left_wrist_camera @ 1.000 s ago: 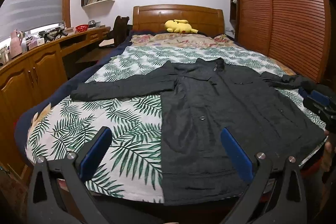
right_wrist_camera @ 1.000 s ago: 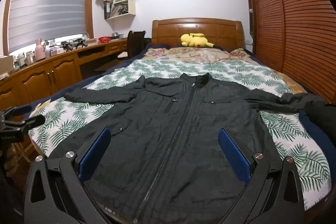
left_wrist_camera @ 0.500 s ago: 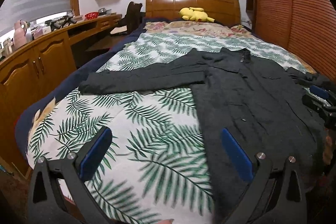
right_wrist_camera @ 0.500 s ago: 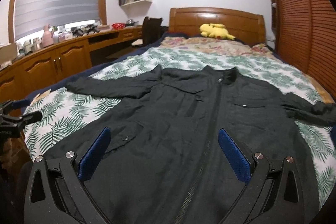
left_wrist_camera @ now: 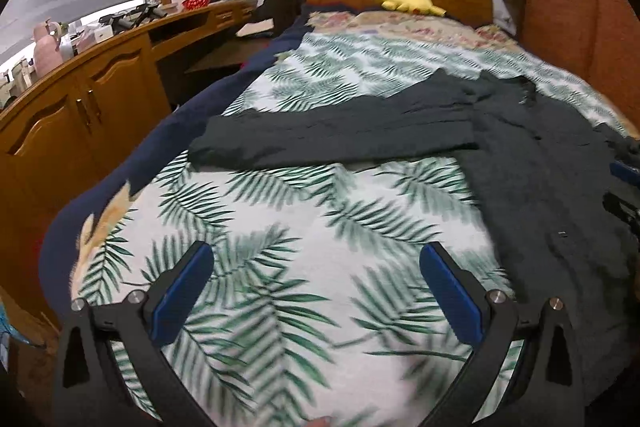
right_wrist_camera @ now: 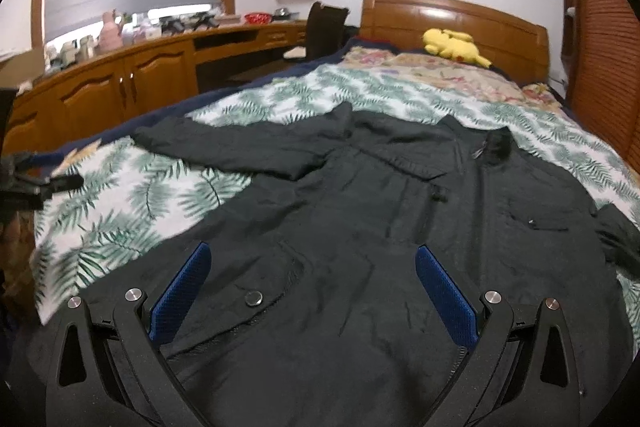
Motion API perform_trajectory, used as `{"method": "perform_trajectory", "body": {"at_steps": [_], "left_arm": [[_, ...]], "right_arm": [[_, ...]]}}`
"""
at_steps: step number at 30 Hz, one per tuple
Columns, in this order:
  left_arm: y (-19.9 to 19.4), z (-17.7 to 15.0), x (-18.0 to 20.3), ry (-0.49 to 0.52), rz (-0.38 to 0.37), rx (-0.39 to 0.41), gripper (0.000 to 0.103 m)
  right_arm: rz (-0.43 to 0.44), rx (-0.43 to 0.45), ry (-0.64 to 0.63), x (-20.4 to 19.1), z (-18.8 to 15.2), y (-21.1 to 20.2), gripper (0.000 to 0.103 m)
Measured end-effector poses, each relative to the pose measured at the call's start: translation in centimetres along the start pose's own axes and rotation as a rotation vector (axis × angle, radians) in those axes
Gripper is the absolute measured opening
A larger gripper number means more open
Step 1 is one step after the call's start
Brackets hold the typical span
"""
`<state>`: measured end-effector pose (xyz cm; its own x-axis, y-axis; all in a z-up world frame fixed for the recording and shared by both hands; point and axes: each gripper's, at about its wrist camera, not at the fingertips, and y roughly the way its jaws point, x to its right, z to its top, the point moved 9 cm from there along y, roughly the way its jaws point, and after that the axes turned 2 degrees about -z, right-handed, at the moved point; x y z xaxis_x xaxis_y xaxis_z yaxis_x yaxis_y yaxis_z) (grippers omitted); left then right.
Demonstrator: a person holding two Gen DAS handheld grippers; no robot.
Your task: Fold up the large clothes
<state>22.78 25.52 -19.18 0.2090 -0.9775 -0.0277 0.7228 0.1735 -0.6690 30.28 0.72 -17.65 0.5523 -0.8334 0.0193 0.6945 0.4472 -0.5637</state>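
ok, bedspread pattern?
Green palm fronds on white bedspread; clearest in the left wrist view.

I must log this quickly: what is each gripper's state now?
Left gripper: open, holding nothing.
Right gripper: open, empty, over the black jacket.

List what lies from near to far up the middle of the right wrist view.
Jacket pocket snap → jacket collar → leaf-print bedspread → floral pillow → yellow plush → headboard.
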Motion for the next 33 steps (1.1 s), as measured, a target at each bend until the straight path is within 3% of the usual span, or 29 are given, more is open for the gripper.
{"method": "perform_trajectory", "body": {"at_steps": [10,19,24,33], "left_arm": [[6.2,4.5,-6.7,-0.077,0.064,-0.034,0.102],[12.4,8.4,-11.3,-0.173,0.054,-0.048,0.086],[14.9,8.5,-13.5,-0.247,0.055,-0.070,0.074],[17.3,5.8,-15.8,-0.328,0.049,-0.131,0.072]], "right_arm": [[0.039,-0.074,0.075,1.4,-2.0,2.3,0.103],[0.001,-0.081,0.058,1.4,-2.4,2.6,0.103],[-0.006,-0.099,0.051,1.3,-2.6,3.1,0.103],[-0.016,-0.116,0.027,0.9,-2.9,3.5,0.103]]}}
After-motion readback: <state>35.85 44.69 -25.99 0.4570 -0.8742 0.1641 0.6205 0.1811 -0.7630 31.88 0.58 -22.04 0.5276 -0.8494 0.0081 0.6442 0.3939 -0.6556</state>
